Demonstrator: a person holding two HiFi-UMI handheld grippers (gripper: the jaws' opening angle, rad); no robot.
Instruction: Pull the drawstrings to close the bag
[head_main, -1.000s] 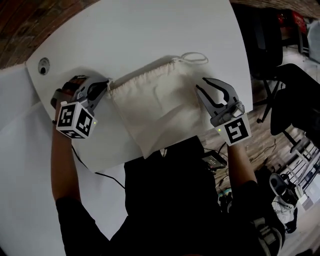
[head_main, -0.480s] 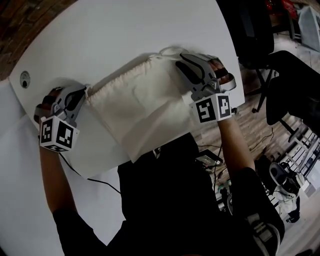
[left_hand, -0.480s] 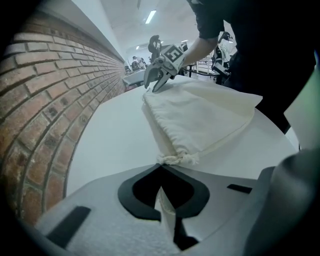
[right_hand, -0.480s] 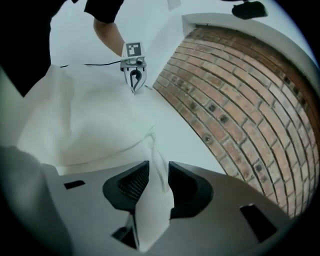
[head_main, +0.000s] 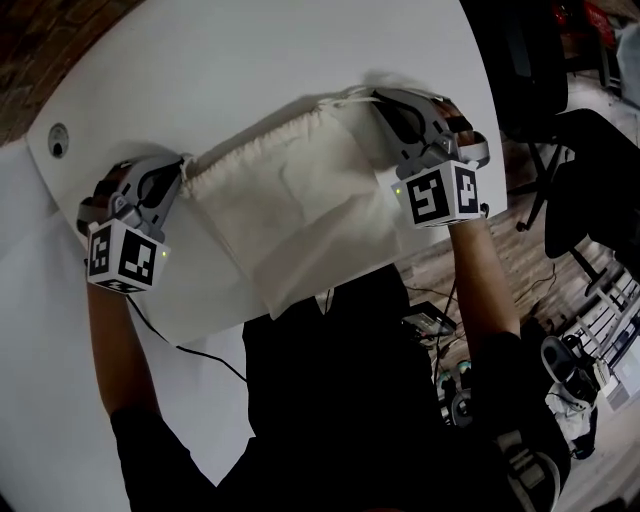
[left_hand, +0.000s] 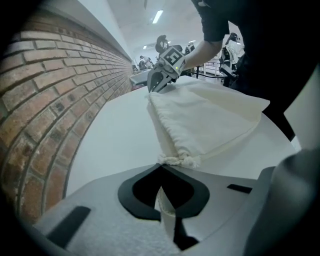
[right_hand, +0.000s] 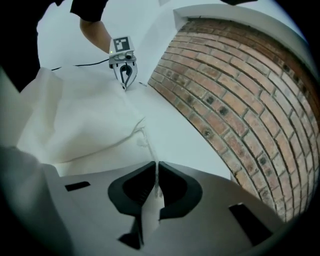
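A cream cloth bag (head_main: 290, 200) lies flat on the white table (head_main: 250, 60), its gathered mouth along the far edge. My left gripper (head_main: 183, 168) is shut on the knotted drawstring (left_hand: 178, 161) at the mouth's left corner. In the left gripper view the cord runs down between the pads of that gripper (left_hand: 162, 166). My right gripper (head_main: 378, 98) is at the mouth's right corner. Its jaws have just been closing, and the thin drawstring (right_hand: 148, 145) runs straight between the pads of this gripper (right_hand: 156, 164). Between the two grippers the bag (right_hand: 75, 115) is spread out.
A round cable port (head_main: 57, 140) sits in the table left of my left gripper. A black cable (head_main: 205, 352) trails off the near edge. The table's right edge (head_main: 490, 110) is close to my right gripper, with a dark chair (head_main: 590, 170) beyond. A brick wall (right_hand: 240, 90) backs the table.
My right gripper has moved from beside the bag's right side up to the mouth's right corner, rolled, and closed on the drawstring there. The left gripper has kept its grip and place.
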